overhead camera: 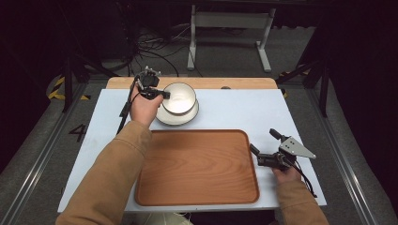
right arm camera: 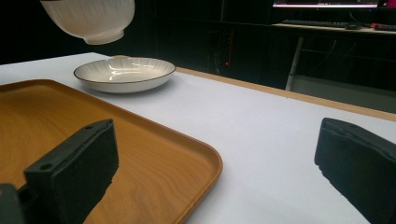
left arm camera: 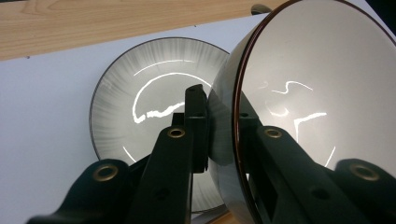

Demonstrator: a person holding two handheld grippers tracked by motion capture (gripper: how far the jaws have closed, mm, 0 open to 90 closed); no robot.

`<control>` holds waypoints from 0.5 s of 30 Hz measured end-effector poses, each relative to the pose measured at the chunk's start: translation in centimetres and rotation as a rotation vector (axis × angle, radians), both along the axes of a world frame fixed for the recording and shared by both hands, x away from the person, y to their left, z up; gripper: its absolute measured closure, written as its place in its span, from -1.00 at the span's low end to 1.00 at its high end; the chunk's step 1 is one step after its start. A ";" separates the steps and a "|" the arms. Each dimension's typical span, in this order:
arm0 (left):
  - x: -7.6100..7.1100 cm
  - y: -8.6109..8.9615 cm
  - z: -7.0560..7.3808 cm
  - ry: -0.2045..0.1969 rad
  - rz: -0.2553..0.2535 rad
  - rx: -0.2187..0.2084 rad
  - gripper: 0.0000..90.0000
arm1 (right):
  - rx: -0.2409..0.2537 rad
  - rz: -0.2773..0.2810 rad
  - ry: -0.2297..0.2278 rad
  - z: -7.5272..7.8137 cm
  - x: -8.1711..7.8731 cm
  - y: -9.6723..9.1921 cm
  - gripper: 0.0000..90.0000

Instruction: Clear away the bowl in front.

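My left gripper is shut on the rim of a white bowl and holds it in the air at the table's back left. In the left gripper view one jaw sits inside the bowl and the other outside, pinching its wall. Directly below rests a shallow white plate with a dark rim and grey streaks. The right gripper view shows the bowl hanging clear above the plate. My right gripper stands open beside the wooden tray's right edge, nothing between its jaws.
A large brown wooden tray lies at the front middle of the white table top, with its near corner in the right gripper view. A wooden strip runs along the back edge. Beyond it are a dark floor, cables and a desk frame.
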State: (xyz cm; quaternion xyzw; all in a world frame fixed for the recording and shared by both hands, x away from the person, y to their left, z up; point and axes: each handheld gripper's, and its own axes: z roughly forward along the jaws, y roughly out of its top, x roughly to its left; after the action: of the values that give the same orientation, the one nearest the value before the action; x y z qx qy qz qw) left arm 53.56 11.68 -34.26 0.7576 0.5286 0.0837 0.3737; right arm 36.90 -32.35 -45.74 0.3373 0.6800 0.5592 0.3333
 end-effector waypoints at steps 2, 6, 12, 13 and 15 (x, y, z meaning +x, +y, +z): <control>-0.2 -0.1 0.2 0.002 -0.007 -0.001 0.82 | -0.004 0.002 0.000 0.0 0.0 0.0 -1.00; -0.6 -0.5 0.7 0.005 -0.036 0.025 0.82 | 0.000 0.001 -0.001 0.0 0.0 0.0 -1.00; -1.2 -0.9 1.4 0.015 -0.071 0.036 0.82 | -0.005 0.002 -0.002 0.0 -0.1 0.0 -1.00; -1.3 -1.0 1.4 0.013 -0.077 0.038 0.82 | -0.006 0.002 -0.004 0.0 -0.1 0.0 -1.00; -1.6 -1.3 1.6 0.013 -0.103 0.040 0.82 | -0.011 0.005 -0.008 0.0 -0.1 0.1 -1.00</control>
State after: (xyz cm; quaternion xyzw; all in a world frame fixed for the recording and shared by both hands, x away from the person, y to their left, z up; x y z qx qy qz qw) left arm 51.94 10.43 -32.65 0.7916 0.4897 0.0698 0.3588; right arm 36.80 -32.28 -45.74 0.3316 0.6824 0.5576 0.3367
